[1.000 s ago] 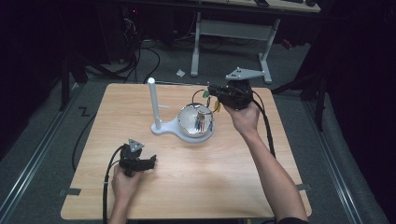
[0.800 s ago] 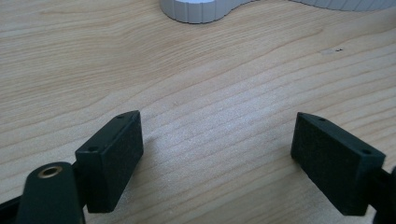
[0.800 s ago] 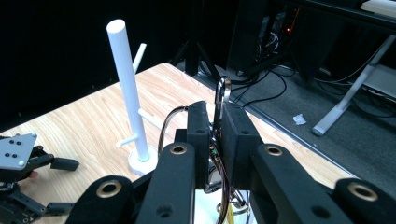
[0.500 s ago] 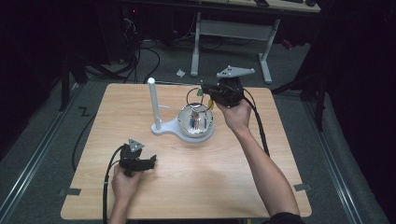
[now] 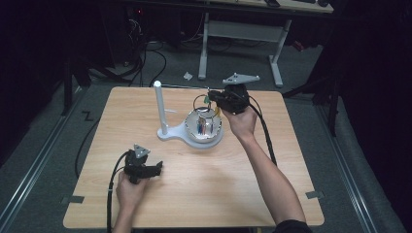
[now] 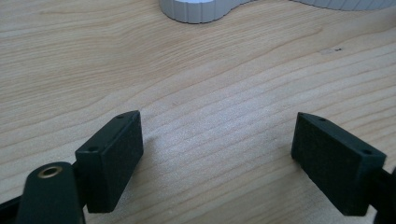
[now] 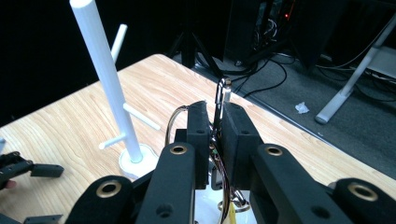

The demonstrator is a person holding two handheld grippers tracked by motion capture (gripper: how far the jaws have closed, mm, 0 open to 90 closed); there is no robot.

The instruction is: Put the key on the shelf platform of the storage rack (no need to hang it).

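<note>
A white stand (image 5: 159, 104) with a tall pole and short side pegs rises from the table's middle, and a shiny metal bowl (image 5: 204, 127) sits on its base. My right gripper (image 5: 210, 99) hovers just above the bowl's far rim, shut on a thin dark metal ring (image 5: 199, 101). In the right gripper view the ring (image 7: 219, 93) is pinched between the gripper's (image 7: 215, 116) pads, beside the pole (image 7: 105, 70). Coloured strands hang below it toward the bowl. My left gripper (image 5: 145, 170) rests low at the front left, open. Bare wood lies between its (image 6: 217, 154) pads.
The wooden table (image 5: 272, 194) has free surface at the front and right. The stand's base (image 6: 196, 9) lies just ahead of the left gripper. Cables trail from both grippers. A desk frame (image 5: 238, 43) and cables stand on the floor beyond the far edge.
My right gripper has moved left and a little down with the ring, closer over the bowl. The left gripper has not moved.
</note>
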